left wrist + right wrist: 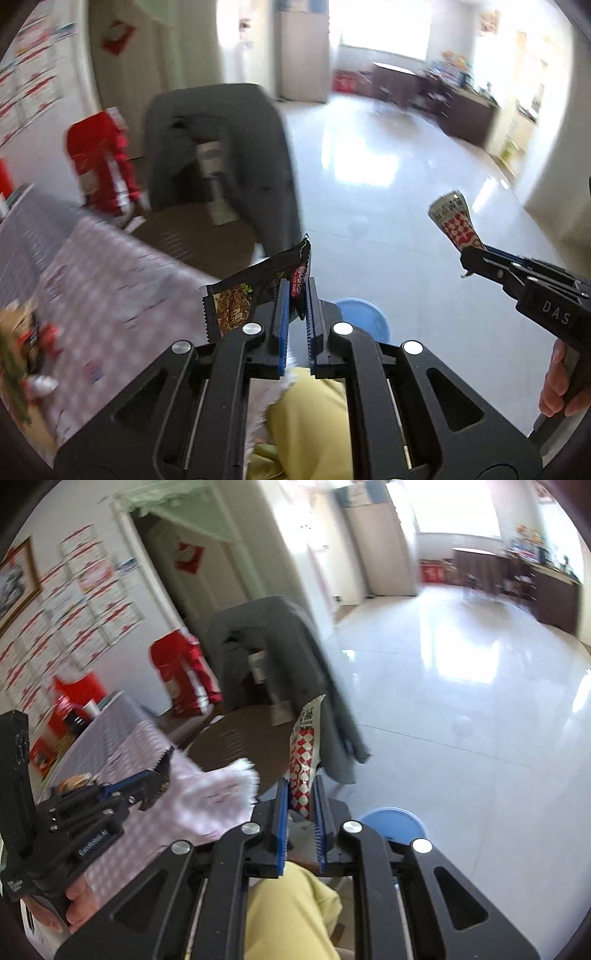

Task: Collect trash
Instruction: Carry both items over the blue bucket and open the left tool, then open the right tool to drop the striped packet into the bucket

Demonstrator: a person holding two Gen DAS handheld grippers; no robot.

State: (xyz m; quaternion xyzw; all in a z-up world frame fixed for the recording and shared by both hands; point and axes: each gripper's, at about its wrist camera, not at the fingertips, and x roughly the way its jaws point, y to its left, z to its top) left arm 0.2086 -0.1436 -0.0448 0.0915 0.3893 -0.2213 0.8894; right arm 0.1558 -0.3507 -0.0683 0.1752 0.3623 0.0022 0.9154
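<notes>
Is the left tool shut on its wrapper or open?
Shut: the left tool has its blue pads pressed on the dark snack wrapper, which sticks out above them, clear of the table.

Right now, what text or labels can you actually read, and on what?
"DAS": right gripper body.
Small white lettering on left gripper body: too blurred.
Print on dark wrapper and red-and-white checked wrapper: unreadable.
Wall papers: blurred.
</notes>
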